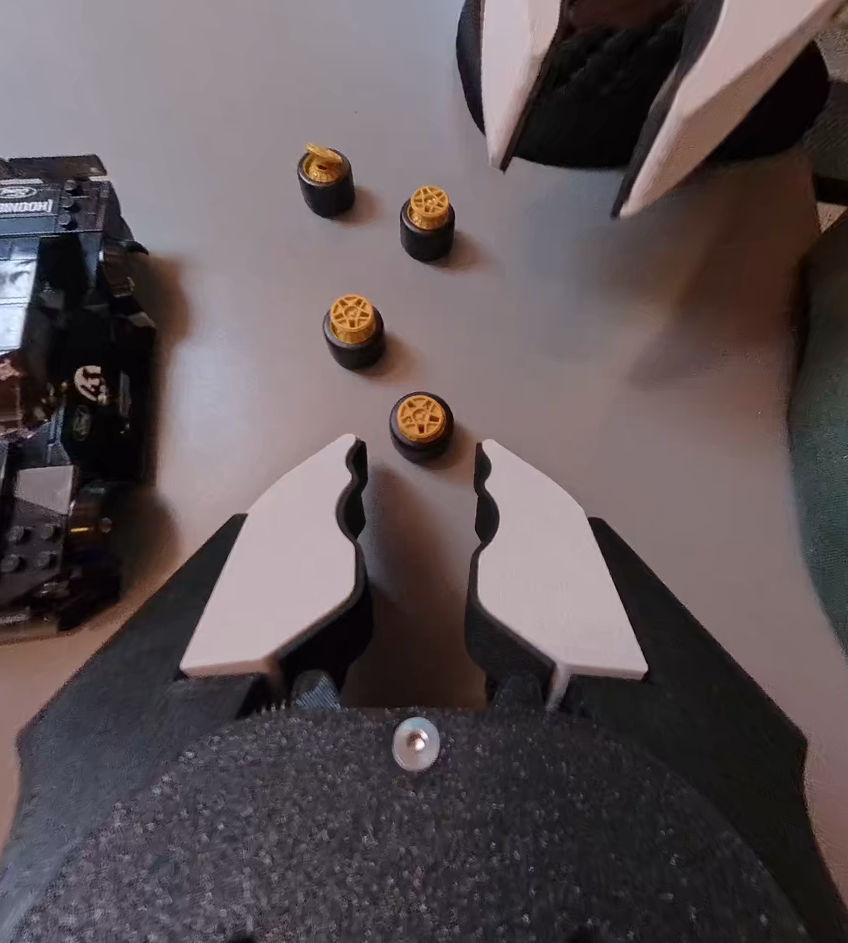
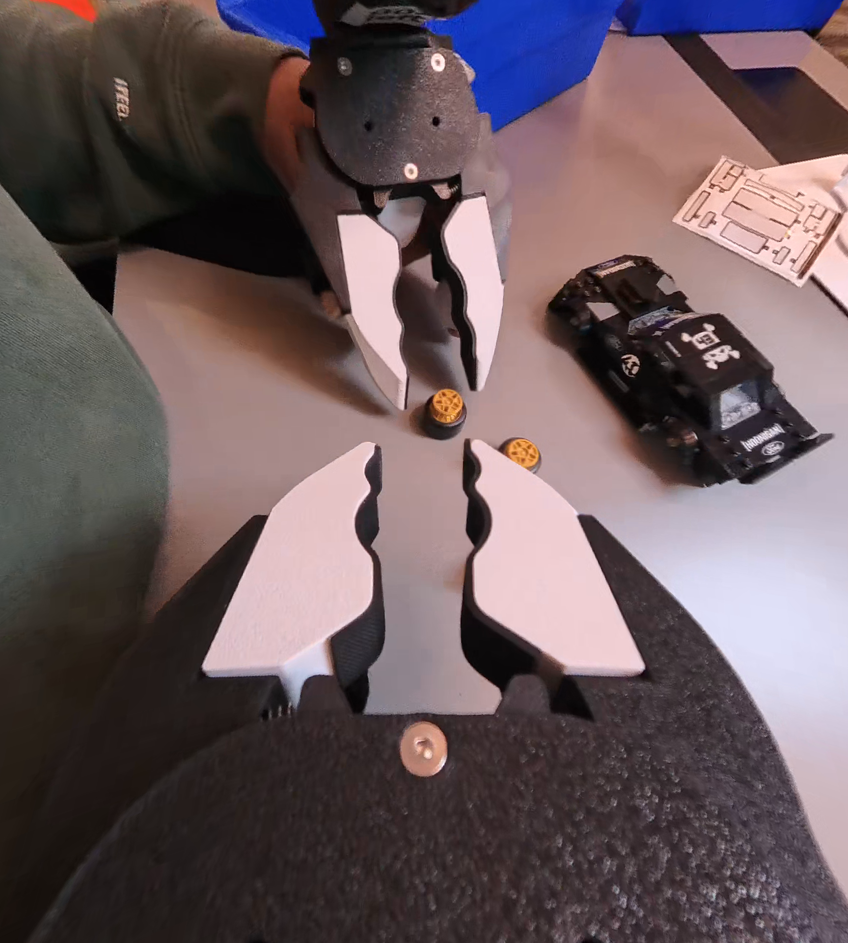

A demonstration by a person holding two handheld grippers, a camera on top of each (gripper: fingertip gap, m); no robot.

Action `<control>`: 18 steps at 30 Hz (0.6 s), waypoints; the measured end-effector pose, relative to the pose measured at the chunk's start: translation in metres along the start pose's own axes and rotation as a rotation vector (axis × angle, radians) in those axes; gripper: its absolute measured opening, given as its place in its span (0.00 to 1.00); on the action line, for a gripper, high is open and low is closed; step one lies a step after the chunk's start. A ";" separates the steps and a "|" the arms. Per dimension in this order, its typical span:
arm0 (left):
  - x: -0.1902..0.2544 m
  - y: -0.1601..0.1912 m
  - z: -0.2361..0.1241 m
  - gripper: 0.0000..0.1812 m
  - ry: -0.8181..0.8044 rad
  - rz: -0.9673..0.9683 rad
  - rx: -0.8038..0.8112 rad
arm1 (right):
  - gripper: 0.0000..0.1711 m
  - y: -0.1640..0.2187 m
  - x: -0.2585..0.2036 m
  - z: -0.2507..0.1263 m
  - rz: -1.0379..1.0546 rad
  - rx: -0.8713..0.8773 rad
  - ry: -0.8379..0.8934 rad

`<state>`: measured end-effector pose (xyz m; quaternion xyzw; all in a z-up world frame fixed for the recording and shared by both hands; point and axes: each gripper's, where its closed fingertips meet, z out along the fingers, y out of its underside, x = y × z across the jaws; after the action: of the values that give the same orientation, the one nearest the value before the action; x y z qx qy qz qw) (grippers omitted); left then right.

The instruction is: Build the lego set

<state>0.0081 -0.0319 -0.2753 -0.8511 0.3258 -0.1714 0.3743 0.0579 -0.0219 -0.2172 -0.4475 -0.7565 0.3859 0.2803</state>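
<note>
Grey table point(image 2: 666, 587): black lego car point(image 2: 692, 367) lies diagonally (spoiler nearest); left hand-held gripper point(image 1: 419, 449) and right hand-held gripper point(image 2: 421, 449) both released.

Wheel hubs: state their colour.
Gold hubs in black tyres; clearest in the left wrist view.

Black Lego car body point(image 2: 687, 372): wheelless, resting on grey bench point(image 2: 666, 587) at right, printed white decals on roof and sides, windscreen at near end. Four loose wheels, black tyres with gold spoked rims, lying flat with rim face up, scattered in loose line on bench: nearest wheel point(image 1: 420, 426), second wheel point(image 1: 354, 330), third wheel point(image 1: 428, 221), farthest wheel point(image 1: 326, 178), its gold rim sitting askew in tyre.
</note>
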 end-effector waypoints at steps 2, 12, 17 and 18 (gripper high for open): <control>0.002 0.001 0.004 0.22 0.003 0.021 -0.011 | 0.19 0.003 -0.004 0.006 -0.018 -0.003 0.014; 0.000 0.001 0.011 0.16 -0.023 0.042 -0.012 | 0.19 0.003 -0.003 0.005 0.023 0.059 0.014; -0.001 0.000 0.011 0.14 -0.037 0.050 -0.012 | 0.19 0.003 -0.003 0.005 0.009 0.095 0.010; -0.002 0.000 0.011 0.13 -0.041 0.054 -0.014 | 0.19 0.003 -0.002 0.006 -0.009 0.099 0.019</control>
<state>0.0126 -0.0249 -0.2831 -0.8480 0.3422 -0.1415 0.3793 0.0556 -0.0253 -0.2228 -0.4334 -0.7358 0.4172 0.3108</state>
